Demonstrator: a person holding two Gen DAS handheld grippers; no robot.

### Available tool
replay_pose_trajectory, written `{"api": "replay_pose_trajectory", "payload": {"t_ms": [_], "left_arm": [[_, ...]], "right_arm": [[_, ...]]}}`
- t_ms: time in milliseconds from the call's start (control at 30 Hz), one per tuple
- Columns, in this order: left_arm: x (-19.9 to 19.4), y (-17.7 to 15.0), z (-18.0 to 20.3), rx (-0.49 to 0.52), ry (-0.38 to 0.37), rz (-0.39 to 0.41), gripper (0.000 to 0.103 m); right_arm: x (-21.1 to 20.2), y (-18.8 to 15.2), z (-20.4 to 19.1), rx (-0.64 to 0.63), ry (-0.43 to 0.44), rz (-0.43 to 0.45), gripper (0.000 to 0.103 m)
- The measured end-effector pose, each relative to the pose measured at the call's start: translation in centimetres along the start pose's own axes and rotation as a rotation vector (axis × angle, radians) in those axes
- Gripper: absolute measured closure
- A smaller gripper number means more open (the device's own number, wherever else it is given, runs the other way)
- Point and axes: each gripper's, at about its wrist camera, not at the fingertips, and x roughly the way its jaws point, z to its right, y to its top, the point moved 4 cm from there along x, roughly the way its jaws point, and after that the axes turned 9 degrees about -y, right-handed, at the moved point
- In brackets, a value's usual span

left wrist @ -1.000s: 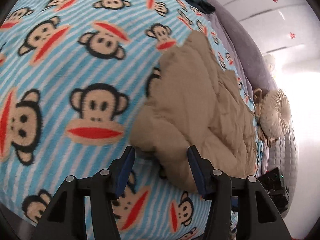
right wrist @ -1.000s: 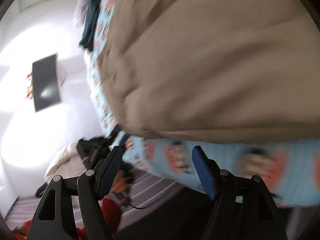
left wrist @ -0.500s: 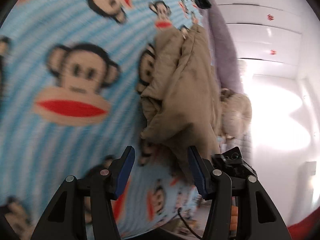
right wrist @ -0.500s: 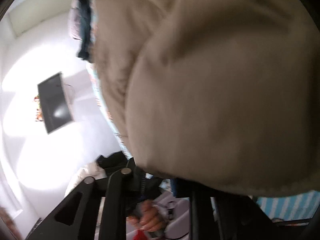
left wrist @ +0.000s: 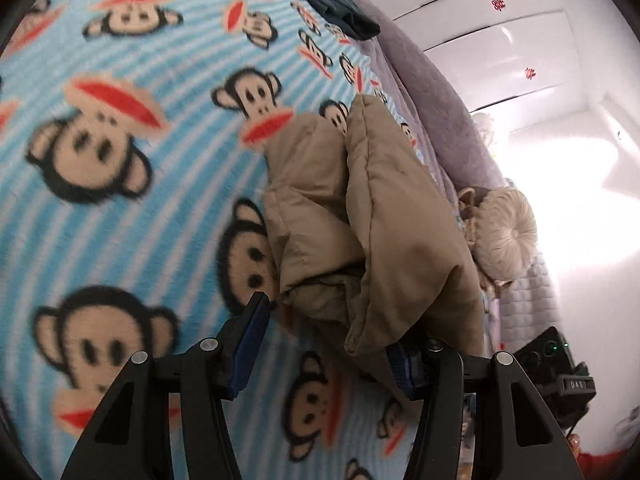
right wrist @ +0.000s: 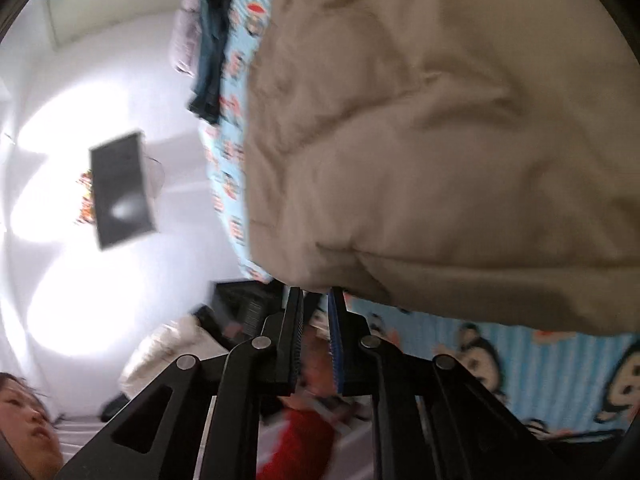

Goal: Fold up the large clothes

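Note:
A tan padded garment (left wrist: 384, 232) lies bunched on the blue monkey-print blanket (left wrist: 120, 184). My left gripper (left wrist: 324, 332) is open, its fingers either side of the garment's near end, and the cloth drapes over the right finger. In the right wrist view the tan garment (right wrist: 440, 140) fills the upper frame. My right gripper (right wrist: 316, 300) is shut on the garment's lower edge, with the cloth pinched at the fingertips.
A dark blue folded garment (left wrist: 332, 0) lies at the far end of the bed beside a grey quilt (left wrist: 432, 92). A round cream cushion (left wrist: 508, 236) and a black device (left wrist: 552, 360) sit at the right. A wall screen (right wrist: 120, 188) and a person's face (right wrist: 24, 412) show left.
My right gripper has closed on the garment's edge; it was open a second ago. My left gripper has swung back over the garment's near end and stays open.

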Motion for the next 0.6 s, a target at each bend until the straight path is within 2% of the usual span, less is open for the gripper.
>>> {"api": "replay_pose_trajectory", "payload": {"t_ms": [133, 267, 367, 533, 567, 600], "left_arm": [[-3.3, -0.7, 0.3, 0.04, 0.036, 0.022, 0.047], [-6.0, 0.3, 0.3, 0.036, 0.036, 0.029, 0.047], [-6.2, 1.6, 0.3, 0.041, -0.052, -0.008, 0.046], [-2.2, 2.5, 1.6, 0.101, -0.166, -0.137, 0.047], [-2.1, 2.2, 2.5, 0.142, -0.189, -0.146, 0.049], [-2.3, 1.7, 3.5, 0.198, -0.199, -0.157, 0.062]], "right_arm": [[-1.0, -0.7, -0.7, -0.098, -0.059, -0.053, 0.086], [-3.2, 0.7, -2.8, -0.2, -0.132, 0.015, 0.085], [-3.1, 3.4, -4.2, -0.266, -0.252, 0.078, 0.085], [-1.7, 8.9, -6.3, -0.321, -0.416, 0.166, 0.085], [-1.2, 9.9, -6.6, -0.348, -0.469, 0.178, 0.085], [-0.7, 10.6, -6.8, -0.364, -0.504, 0.176, 0.085]]}}
